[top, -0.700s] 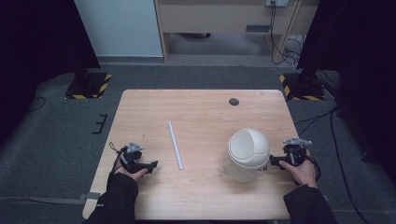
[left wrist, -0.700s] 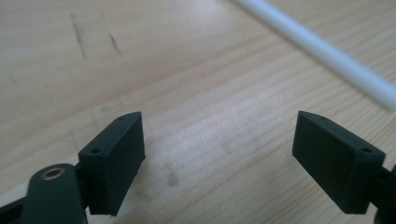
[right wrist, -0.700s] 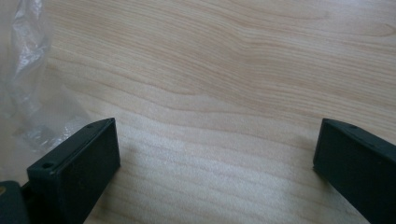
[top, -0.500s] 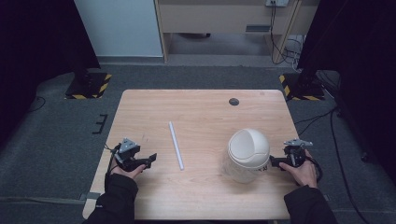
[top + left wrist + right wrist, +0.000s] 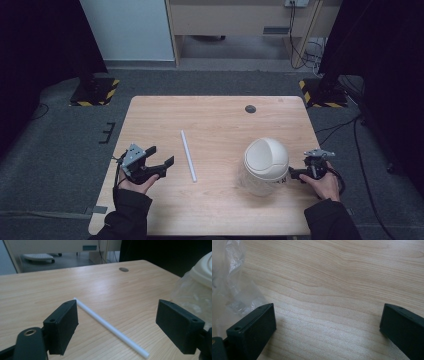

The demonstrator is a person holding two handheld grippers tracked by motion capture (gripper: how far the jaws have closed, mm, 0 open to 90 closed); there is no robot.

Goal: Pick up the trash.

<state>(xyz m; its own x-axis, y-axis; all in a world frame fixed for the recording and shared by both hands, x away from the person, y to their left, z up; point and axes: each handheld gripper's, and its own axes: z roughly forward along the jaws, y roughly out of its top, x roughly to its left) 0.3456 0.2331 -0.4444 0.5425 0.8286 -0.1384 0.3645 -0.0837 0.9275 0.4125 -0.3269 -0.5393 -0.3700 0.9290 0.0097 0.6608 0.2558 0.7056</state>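
Counter (image 5: 215,125): light wood top, seen from above with grey floor (image 5: 65,150) around it
Straw (image 5: 188,156): white, lying flat on the counter left of the middle, running near to far; in the left gripper view (image 5: 110,327) it lies slantwise on the wood between and beyond the jaws, touched by neither
Cup (image 5: 265,166): clear plastic with a white domed lid, upright on the right part of the counter, well apart from the straw; its crinkled clear wall shows at the left edge of the right gripper view (image 5: 229,285) and its lid at the right edge of the left gripper view (image 5: 200,277)
Left gripper (image 5: 159,157): held in the left hand (image 5: 137,181) near the counter's left edge, jaws released and spread wide, pointing toward the straw, holding nothing
Right gripper (image 5: 297,172): held in the right hand (image 5: 322,184) just beside the cup on its right; jaws spread wide over bare wood, nothing between them
Dark round spot (image 5: 250,109): on the far part of the counter, right of the middle
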